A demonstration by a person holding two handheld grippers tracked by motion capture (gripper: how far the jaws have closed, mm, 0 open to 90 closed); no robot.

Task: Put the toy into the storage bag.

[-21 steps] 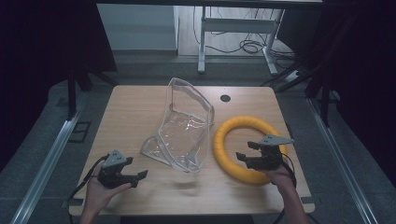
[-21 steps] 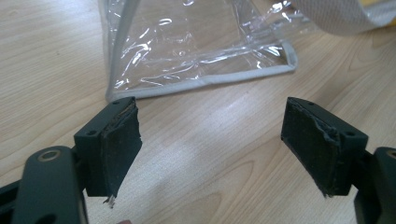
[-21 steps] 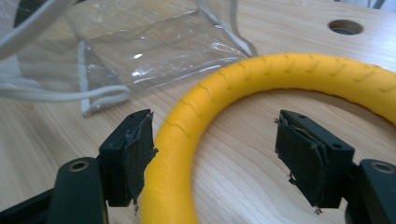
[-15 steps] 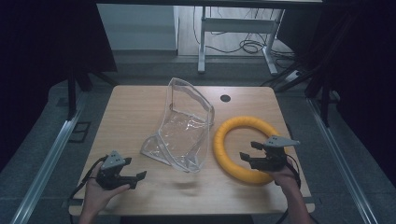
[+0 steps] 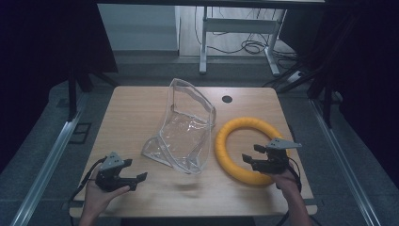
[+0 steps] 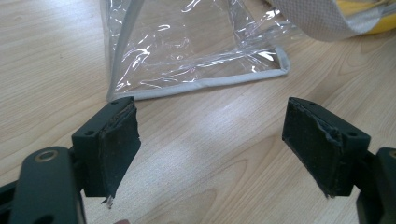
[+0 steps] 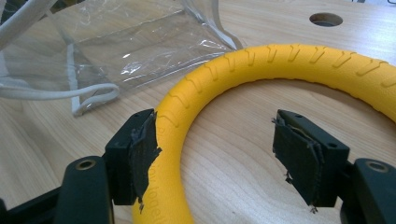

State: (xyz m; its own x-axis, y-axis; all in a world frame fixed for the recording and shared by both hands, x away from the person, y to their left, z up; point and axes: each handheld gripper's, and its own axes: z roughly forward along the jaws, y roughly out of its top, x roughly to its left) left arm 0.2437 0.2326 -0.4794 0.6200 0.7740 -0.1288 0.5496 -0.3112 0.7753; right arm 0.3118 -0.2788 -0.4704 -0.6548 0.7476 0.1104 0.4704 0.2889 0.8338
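Wooden counter [image 5: 136, 117]; clear plastic bag [image 5: 186, 127] with pale edging stands crumpled near the middle; yellow ring [image 5: 237, 141] lies flat just to its right, apparently touching the bag's side; small round hole [image 5: 227, 99] in the counter beyond the ring. My left hand-held gripper [image 5: 139, 178] sits low at the near left, jaws spread wide, nothing between them; in the left gripper view its pads [image 6: 119, 140] frame bare wood, the bag's near edge [image 6: 196, 84] lying ahead of them. My right hand-held gripper [image 5: 248, 160] is over the ring's near right arc, jaws wide; in the right gripper view one pad [image 7: 142, 149] is at the ring's outer side, the other [image 7: 299, 156] inside the loop; contact with the ring I cannot tell.
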